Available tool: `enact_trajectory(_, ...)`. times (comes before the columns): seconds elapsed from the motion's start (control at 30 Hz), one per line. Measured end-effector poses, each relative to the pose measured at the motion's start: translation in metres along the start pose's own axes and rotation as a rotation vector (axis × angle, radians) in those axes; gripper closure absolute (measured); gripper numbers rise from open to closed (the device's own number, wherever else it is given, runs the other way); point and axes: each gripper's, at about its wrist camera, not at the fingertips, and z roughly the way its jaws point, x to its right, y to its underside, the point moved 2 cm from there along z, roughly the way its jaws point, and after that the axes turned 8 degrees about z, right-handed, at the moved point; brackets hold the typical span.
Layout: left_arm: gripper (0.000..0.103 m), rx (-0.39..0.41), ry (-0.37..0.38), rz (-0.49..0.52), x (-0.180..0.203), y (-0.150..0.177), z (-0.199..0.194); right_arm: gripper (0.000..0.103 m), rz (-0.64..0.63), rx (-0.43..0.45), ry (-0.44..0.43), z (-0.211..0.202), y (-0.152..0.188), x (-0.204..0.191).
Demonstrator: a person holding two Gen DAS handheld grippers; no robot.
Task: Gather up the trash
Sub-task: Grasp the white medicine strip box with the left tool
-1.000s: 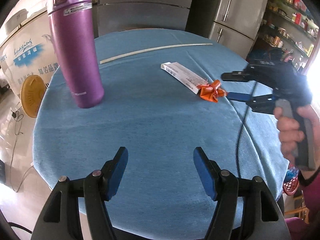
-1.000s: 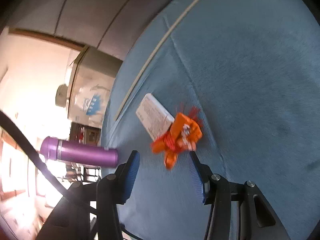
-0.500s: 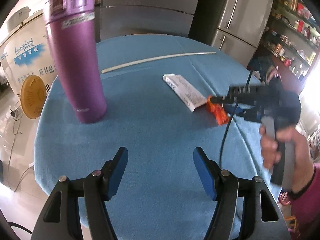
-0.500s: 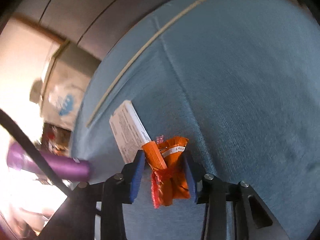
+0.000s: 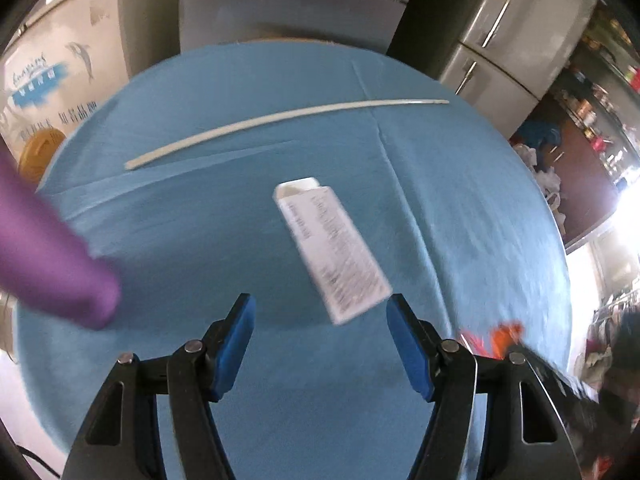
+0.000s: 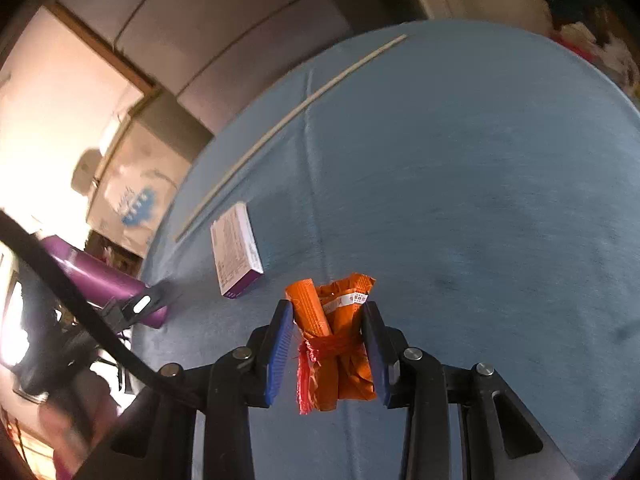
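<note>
The orange wrapper point(image 6: 334, 344), tied with red string, is clamped between the fingers of the right gripper point(image 6: 328, 350), lifted just off the bench point(image 6: 480, 200), presumably for disposal. The left gripper point(image 5: 320, 344) is spread wide, empty, aimed at the white box point(image 5: 332, 248) at its 12 o'clock. No bin is seen.

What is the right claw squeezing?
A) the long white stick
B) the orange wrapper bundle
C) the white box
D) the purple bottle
B: in the right wrist view the right claw has both blue pads pressed against the orange wrapper bundle, while the white box lies apart on the blue tablecloth.
</note>
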Motion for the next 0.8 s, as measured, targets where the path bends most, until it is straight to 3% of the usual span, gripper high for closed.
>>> enact_trajectory(0.17, 0.035, -0.037, -0.062, -0.009, 0.017, -0.018, 0.03, 0.065, 0.025, 0.06, -0.021, -0.04, 0.006, 0.03)
enact_trajectory(0.4, 0.036, -0.048, -0.084, -0.046, 0.027, -0.02, 0.049, 0.065, 0.04, 0.119, -0.064, -0.077, 0.022, 0.058)
enact_trajectory(0.47, 0.045, -0.054, -0.069, -0.056, 0.028, -0.018, 0.052, 0.065, 0.039, 0.123, -0.079, -0.082, 0.028, 0.062)
enact_trajectory(0.63, 0.052, -0.026, -0.07, -0.025, 0.031, -0.009, 0.044, 0.065, 0.02, 0.142, -0.09, -0.093, 0.037, 0.065)
enact_trajectory(0.7, 0.076, -0.002, -0.066, -0.016, 0.034, -0.005, 0.033, 0.065, 0.014, 0.154, -0.096, -0.101, 0.04, 0.067)
enact_trajectory(0.77, 0.086, 0.029, -0.058, 0.02, 0.042, -0.002, 0.018, 0.065, 0.007, 0.171, -0.101, -0.108, 0.042, 0.068)
enact_trajectory(0.8, 0.087, 0.039, -0.055, 0.043, 0.047, 0.0, 0.012, 0.065, 0.001, 0.18, -0.102, -0.112, 0.044, 0.069)
